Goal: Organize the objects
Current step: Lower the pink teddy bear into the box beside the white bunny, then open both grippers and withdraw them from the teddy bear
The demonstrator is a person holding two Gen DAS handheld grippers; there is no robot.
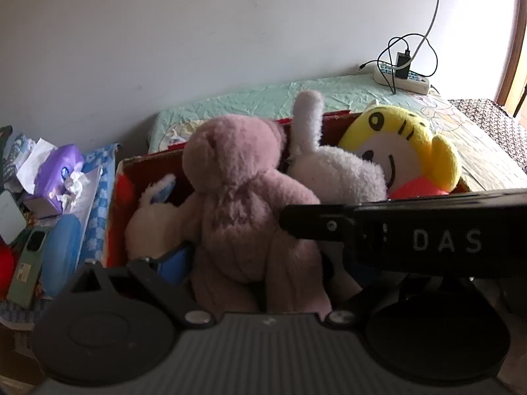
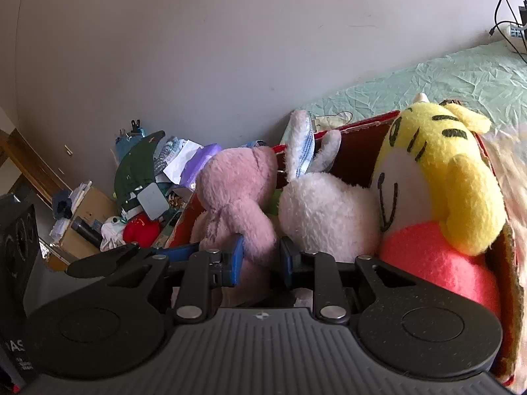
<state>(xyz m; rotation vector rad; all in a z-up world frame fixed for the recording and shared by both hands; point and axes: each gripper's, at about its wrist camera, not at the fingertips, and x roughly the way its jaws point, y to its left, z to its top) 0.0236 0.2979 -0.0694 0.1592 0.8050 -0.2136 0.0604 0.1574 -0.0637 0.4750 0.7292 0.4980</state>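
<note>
1. The right gripper (image 2: 260, 260) has its blue fingers (image 2: 237, 256) set a little apart, with the lower body of the pink teddy bear (image 2: 235, 204) between them; whether they truly pinch the fur cannot be told from this view.
2. The left gripper (image 1: 260, 263) has fingers spread wide around the same pink teddy bear (image 1: 243, 197), its legs lying between them; only the left blue finger (image 1: 174, 260) shows clearly.
3. The bear is likely light, soft and squashy, so a hold probably works best on the torso or a thick leg, not loose fur.
4. It sits in a red cardboard box (image 1: 131, 171) on the bed (image 1: 263, 98), touching a white bunny (image 2: 326, 214), with a yellow tiger doll (image 2: 438, 177) just beside that.
5. Clutter lies left of the box.
</note>
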